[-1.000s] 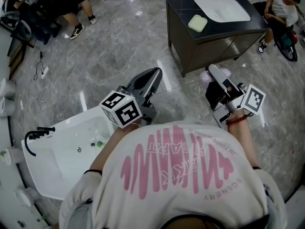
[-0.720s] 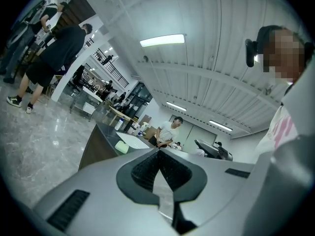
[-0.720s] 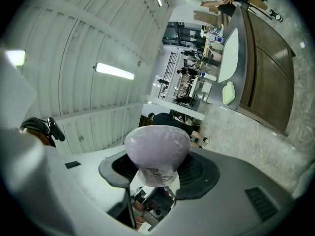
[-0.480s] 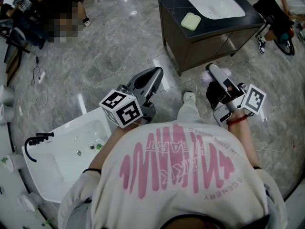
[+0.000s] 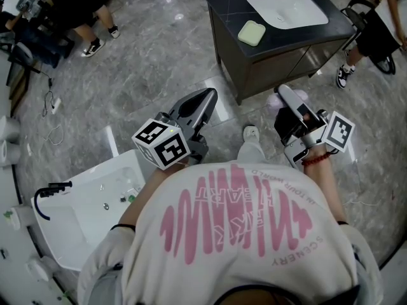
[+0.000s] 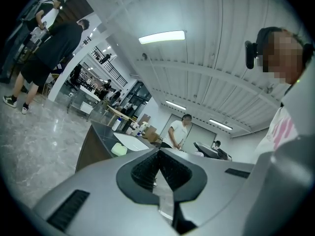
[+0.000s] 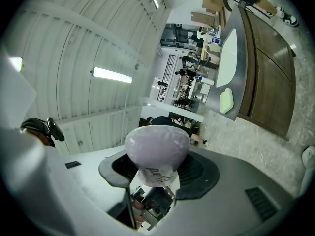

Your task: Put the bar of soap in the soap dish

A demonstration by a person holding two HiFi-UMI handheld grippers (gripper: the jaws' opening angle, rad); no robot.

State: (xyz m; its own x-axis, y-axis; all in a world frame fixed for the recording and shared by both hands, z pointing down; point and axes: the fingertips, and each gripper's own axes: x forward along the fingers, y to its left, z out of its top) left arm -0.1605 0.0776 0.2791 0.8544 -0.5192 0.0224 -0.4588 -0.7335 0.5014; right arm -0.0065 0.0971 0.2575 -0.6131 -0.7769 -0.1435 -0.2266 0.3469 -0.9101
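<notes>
Lavender bar of soap (image 7: pixel 156 146) sits clamped in my right gripper (image 7: pixel 156 167); left gripper (image 6: pixel 158 167) closed, empty. Green soap dish (image 5: pixel 252 33) on vanity (image 5: pixel 224 8) stands unfilled, well apart; placing outstanding.

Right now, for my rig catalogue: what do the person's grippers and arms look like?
Both the left gripper and right gripper are grey tapered shells with dark ribbed pads; each carries a white cube of black square markers. The person wears a white T-shirt with pink print and a red bracelet on the right wrist.
</notes>
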